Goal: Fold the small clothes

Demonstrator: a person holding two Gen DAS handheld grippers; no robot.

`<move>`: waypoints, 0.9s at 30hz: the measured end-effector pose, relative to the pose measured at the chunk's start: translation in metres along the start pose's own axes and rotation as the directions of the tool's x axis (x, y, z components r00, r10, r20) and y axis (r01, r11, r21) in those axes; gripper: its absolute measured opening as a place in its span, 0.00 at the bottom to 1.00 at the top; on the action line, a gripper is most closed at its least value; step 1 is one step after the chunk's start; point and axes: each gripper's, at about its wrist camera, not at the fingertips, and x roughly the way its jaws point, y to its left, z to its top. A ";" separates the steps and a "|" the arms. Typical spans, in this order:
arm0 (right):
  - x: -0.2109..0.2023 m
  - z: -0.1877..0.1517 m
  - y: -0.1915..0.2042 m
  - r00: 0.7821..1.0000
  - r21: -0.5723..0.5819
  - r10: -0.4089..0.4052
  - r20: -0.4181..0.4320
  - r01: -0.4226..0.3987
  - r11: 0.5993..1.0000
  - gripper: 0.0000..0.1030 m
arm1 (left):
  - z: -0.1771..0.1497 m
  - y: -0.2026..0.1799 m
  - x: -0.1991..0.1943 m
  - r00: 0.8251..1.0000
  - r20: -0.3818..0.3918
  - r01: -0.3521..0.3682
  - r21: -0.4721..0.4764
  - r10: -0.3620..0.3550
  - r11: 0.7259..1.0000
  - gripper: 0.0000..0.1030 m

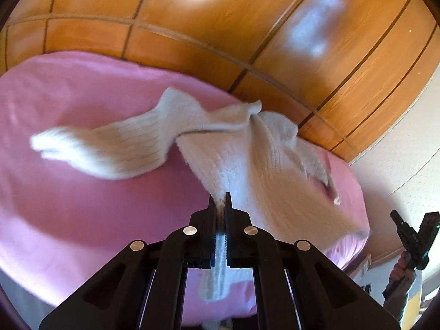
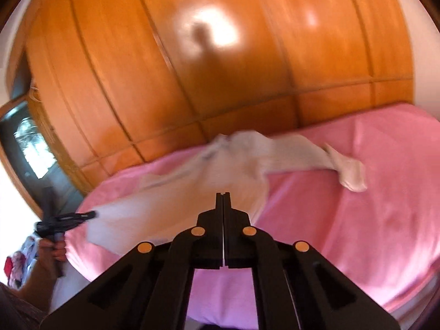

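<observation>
The left gripper (image 1: 220,200) was clamped on the hem of a cream ribbed knit sweater (image 1: 236,148), which spread ahead of its fingers across a pink bedsheet (image 1: 68,206). The right gripper (image 2: 222,200) was pressed closed with nothing between its fingers. Beyond the bed rose glossy orange wooden wardrobe doors (image 2: 220,55).

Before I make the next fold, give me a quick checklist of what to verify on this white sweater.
1. Left gripper shut on the white sweater: ok.
2. Right gripper holding cloth: not ok, jaws shut, nothing visibly between them.
3. Sweater over the pink bed: ok.
4. Sleeve laid flat: not ok, it looks lifted and twisted.
5. Sweater smooth: cannot tell, blurred.
</observation>
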 end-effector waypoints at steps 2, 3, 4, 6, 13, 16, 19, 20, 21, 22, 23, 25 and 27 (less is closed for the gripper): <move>0.015 -0.026 -0.021 0.995 0.062 -0.046 -0.086 0.051 0.997 0.00 | -0.015 0.007 0.007 0.999 -0.040 -0.030 -0.001 0.030 1.000 0.03; 0.020 -0.033 -0.031 0.991 0.085 -0.049 -0.121 0.059 0.995 0.00 | -0.028 0.015 0.019 0.994 -0.084 -0.067 -0.005 0.066 0.998 0.03; 0.028 -0.045 -0.041 0.987 0.111 -0.048 -0.154 0.066 0.992 0.00 | -0.033 0.016 0.029 0.990 -0.105 -0.093 -0.008 0.092 0.996 0.03; 0.052 -0.066 -0.051 0.975 0.141 -0.063 -0.213 0.094 0.986 0.04 | -0.047 0.029 0.050 0.977 -0.128 -0.172 -0.013 0.169 0.985 0.03; 0.129 -0.101 -0.054 0.940 0.236 0.002 -0.342 0.084 0.968 0.42 | -0.056 0.050 0.071 0.975 -0.115 -0.197 -0.052 0.190 0.979 0.03; 0.155 -0.111 -0.037 0.921 0.198 0.021 -0.388 0.062 0.978 0.27 | -0.057 0.048 0.071 0.979 -0.099 -0.184 -0.046 0.179 0.982 0.03; 0.156 -0.108 -0.017 0.915 0.089 -0.021 -0.404 0.061 0.994 0.08 | -0.060 0.047 0.063 0.986 -0.080 -0.151 -0.046 0.147 0.987 0.03; 0.146 -0.105 -0.012 0.918 0.051 -0.041 -0.395 0.067 0.996 0.08 | -0.061 0.044 0.056 0.989 -0.073 -0.130 -0.037 0.127 0.991 0.03; 0.135 -0.099 -0.010 0.923 0.015 -0.065 -0.380 0.077 0.997 0.07 | -0.061 0.041 0.052 0.991 -0.067 -0.121 -0.026 0.119 0.992 0.03; 0.129 -0.094 -0.010 0.924 -0.010 -0.085 -0.372 0.088 0.996 0.06 | -0.062 0.037 0.046 0.993 -0.061 -0.106 -0.015 0.105 0.994 0.03; 0.122 -0.091 -0.011 0.923 -0.041 -0.119 -0.367 0.112 0.993 0.05 | -0.064 0.034 0.043 0.994 -0.062 -0.086 -0.013 0.085 0.996 0.03; 0.120 -0.091 -0.017 0.905 -0.086 -0.188 -0.381 0.168 0.982 0.05 | -0.068 0.031 0.046 0.994 -0.074 -0.078 -0.011 0.077 0.997 0.03; 0.127 -0.097 -0.026 0.888 -0.075 -0.199 -0.414 0.185 0.980 0.05 | -0.069 0.034 0.053 0.990 -0.072 -0.119 -0.001 0.118 0.993 0.07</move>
